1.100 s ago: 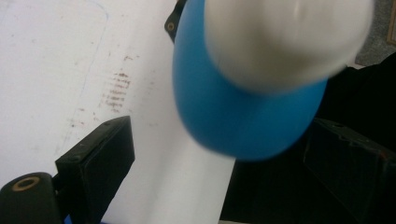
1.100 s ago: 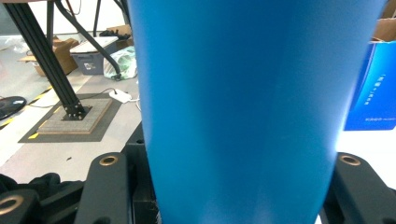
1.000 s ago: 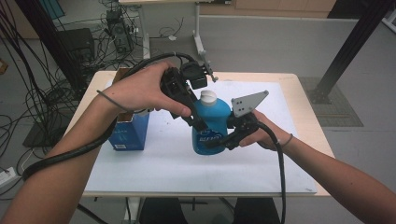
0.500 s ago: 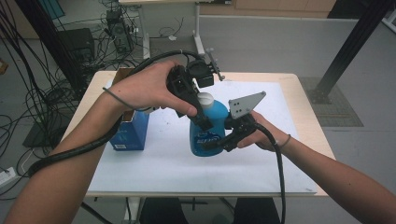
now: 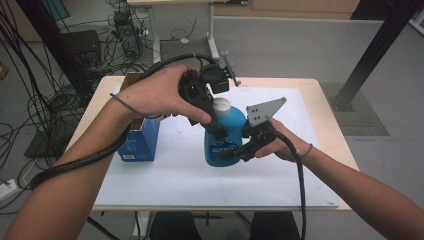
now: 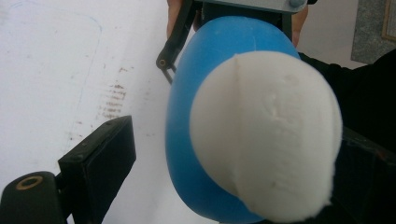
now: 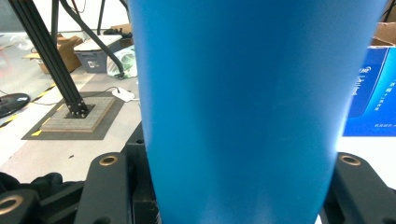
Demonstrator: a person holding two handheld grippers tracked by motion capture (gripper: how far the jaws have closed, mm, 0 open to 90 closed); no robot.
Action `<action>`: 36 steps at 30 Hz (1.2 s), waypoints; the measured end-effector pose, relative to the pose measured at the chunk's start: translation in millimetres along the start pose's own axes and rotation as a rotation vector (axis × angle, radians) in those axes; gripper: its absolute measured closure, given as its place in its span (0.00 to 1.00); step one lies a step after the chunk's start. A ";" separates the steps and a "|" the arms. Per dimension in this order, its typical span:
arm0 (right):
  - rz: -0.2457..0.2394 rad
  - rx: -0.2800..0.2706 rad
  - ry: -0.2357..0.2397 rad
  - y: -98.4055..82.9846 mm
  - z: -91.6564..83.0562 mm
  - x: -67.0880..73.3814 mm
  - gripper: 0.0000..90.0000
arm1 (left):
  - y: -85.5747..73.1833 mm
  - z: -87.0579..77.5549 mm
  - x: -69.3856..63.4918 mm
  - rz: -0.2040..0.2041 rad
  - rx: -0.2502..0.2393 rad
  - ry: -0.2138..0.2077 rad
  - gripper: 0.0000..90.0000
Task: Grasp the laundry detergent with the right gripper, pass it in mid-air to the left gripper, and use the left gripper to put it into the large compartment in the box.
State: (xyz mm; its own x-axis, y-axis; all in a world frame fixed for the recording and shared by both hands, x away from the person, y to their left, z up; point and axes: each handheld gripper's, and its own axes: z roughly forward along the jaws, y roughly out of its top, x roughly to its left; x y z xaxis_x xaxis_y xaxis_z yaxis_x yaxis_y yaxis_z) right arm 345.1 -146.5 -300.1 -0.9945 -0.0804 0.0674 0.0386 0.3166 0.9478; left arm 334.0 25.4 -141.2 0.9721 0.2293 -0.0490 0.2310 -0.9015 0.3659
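A blue bottle with a white cap stands upright on the white mat. My right gripper comes in from the right and is shut on the bottle's lower body, its grey plate on top. In the right gripper view the blue bottle sits pressed between the two jaws of that gripper. My left gripper reaches down from above, open, with the cap between its jaws. In the left gripper view the cap lies between the jaws of my left gripper, and the left jaw stands apart from it.
A blue carton stands on the mat left of the bottle, also seen as the carton in the right gripper view. The wooden table ends just beyond the mat. Cables lie on the floor at left; a black post rises at right.
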 end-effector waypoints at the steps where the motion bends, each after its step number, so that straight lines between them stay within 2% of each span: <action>1: 0.001 0.001 0.000 -0.3 0.1 0.0 0.46 | -0.2 0.3 0.1 0.000 0.000 0.001 0.11; 36: -0.002 0.007 0.003 0.7 1.7 1.3 0.46 | -4.2 0.2 -1.2 -0.006 0.002 -0.005 0.11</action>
State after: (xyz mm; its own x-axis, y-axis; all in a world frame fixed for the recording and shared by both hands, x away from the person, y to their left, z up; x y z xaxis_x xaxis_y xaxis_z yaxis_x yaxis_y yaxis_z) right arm 343.7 -144.7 -299.8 -0.9943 -0.0838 0.0663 0.0359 0.3228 0.9458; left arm 331.9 28.8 -142.9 0.9710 0.2325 -0.0561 0.2367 -0.9009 0.3639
